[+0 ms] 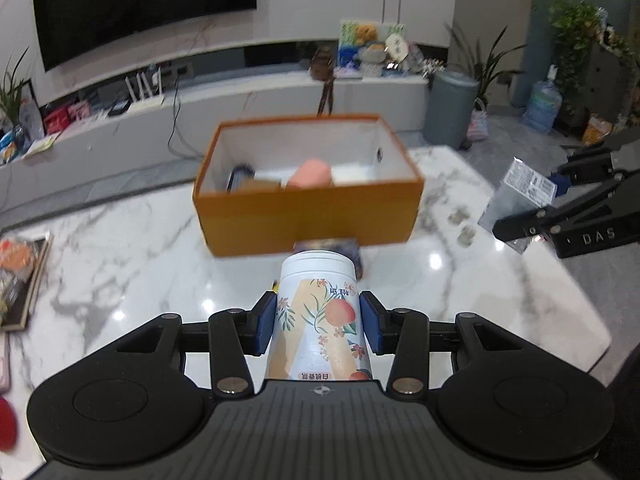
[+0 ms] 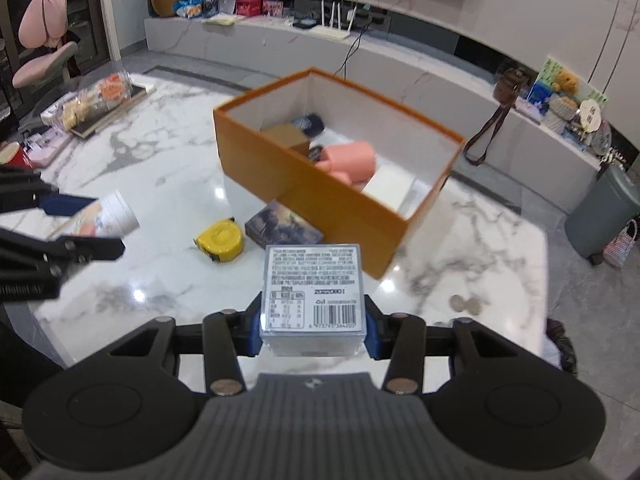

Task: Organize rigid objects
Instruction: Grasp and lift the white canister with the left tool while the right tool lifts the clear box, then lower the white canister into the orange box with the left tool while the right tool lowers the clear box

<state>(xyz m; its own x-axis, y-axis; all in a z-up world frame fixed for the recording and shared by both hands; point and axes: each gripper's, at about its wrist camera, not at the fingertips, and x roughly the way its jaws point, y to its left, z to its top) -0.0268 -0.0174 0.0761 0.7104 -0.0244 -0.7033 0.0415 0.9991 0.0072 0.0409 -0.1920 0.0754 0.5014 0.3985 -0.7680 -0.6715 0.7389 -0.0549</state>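
My left gripper (image 1: 318, 322) is shut on a white can with a peach and flower print (image 1: 320, 312), held above the marble table. The same can (image 2: 106, 216) shows at the left of the right wrist view between the left gripper's fingers (image 2: 66, 204). My right gripper (image 2: 313, 330) is shut on a clear box with a white barcode label (image 2: 313, 288), also seen in the left wrist view as a clear box (image 1: 520, 192). Ahead of both stands an open orange box (image 1: 308, 216) (image 2: 304, 184) holding a pink cup (image 2: 352, 160), a brown carton (image 2: 286, 136) and a white box (image 2: 390, 190).
On the marble table (image 2: 160, 152) lie a yellow tape measure (image 2: 220, 242), a dark picture-printed box (image 2: 282, 226) beside the orange box, and coins (image 2: 466, 304) at the right. Snack packets and a tray (image 2: 100, 100) sit far left. A grey bin (image 1: 450, 108) stands on the floor.
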